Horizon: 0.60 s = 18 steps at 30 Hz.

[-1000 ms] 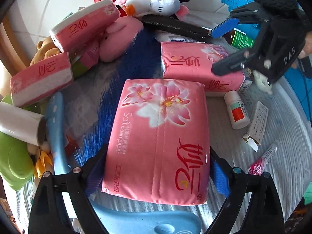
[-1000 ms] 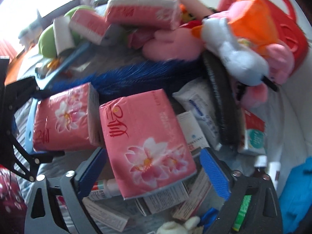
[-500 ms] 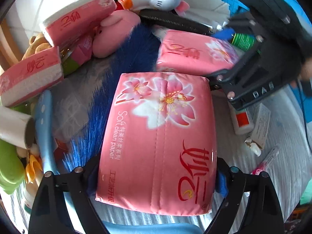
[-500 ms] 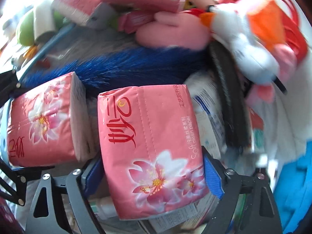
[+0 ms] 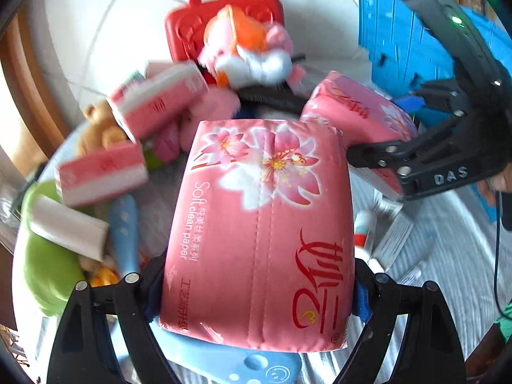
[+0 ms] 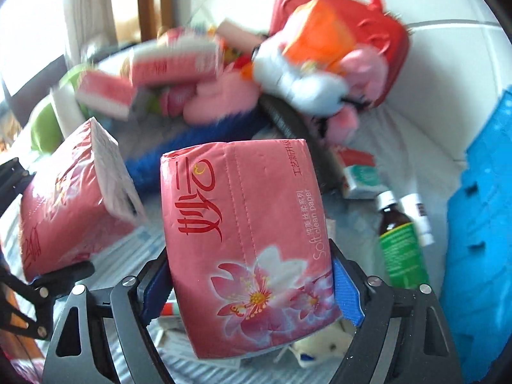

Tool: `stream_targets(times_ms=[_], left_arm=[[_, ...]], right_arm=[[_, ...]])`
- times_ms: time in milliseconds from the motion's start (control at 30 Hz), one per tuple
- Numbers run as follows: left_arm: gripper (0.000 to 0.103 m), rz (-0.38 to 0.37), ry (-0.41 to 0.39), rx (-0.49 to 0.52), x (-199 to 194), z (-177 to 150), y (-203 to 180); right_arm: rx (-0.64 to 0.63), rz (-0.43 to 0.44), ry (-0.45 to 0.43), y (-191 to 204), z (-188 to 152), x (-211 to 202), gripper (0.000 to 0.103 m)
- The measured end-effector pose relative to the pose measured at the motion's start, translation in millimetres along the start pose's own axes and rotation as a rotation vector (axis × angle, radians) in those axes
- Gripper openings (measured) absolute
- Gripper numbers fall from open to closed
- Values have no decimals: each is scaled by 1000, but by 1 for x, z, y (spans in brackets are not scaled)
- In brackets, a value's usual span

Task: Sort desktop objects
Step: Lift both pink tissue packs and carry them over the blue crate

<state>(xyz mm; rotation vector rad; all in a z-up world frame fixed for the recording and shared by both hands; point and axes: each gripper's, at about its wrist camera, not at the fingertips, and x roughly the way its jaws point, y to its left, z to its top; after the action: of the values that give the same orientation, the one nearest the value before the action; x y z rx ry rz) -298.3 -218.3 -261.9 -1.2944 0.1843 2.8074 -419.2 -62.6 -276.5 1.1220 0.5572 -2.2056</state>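
Two pink tissue packs printed with flowers are up off the cluttered table. In the left wrist view one tissue pack [image 5: 262, 224] fills the middle, and my left gripper [image 5: 257, 291] is shut on it, blue pads pressing its two sides. To its right, my right gripper [image 5: 390, 128] holds the second pack [image 5: 361, 112]. The right wrist view shows that second pack [image 6: 246, 224] upright, with my right gripper [image 6: 251, 291] shut on its lower part. At the left edge there, the left gripper [image 6: 38, 224] carries the first pack [image 6: 73, 198].
Behind lie a red plastic case [image 5: 224, 22], a plush toy [image 5: 252, 51], two more tissue packs [image 5: 160, 99], a teddy bear [image 5: 99, 128] and a blue brush [image 6: 192, 156]. A blue crate [image 6: 480, 208] stands at the right beside a green-labelled bottle [image 6: 400, 240].
Both packs have risen off the table with their grippers. The right gripper closed on its pack and rolled it more upright. The view now tips toward the red case and wall.
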Motion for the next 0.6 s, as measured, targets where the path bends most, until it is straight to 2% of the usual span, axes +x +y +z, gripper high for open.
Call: stream_targets(times_ms=[133, 300, 600], left_arm=[[87, 23, -96, 17, -33, 21, -3], [87, 22, -208, 83, -71, 52, -10], [87, -75, -390, 198, -144, 100, -25]], right_arm=[[72, -28, -107, -3, 8, -51, 85], [176, -107, -210, -4, 15, -118, 85], [359, -298, -388, 2, -3, -244, 85]])
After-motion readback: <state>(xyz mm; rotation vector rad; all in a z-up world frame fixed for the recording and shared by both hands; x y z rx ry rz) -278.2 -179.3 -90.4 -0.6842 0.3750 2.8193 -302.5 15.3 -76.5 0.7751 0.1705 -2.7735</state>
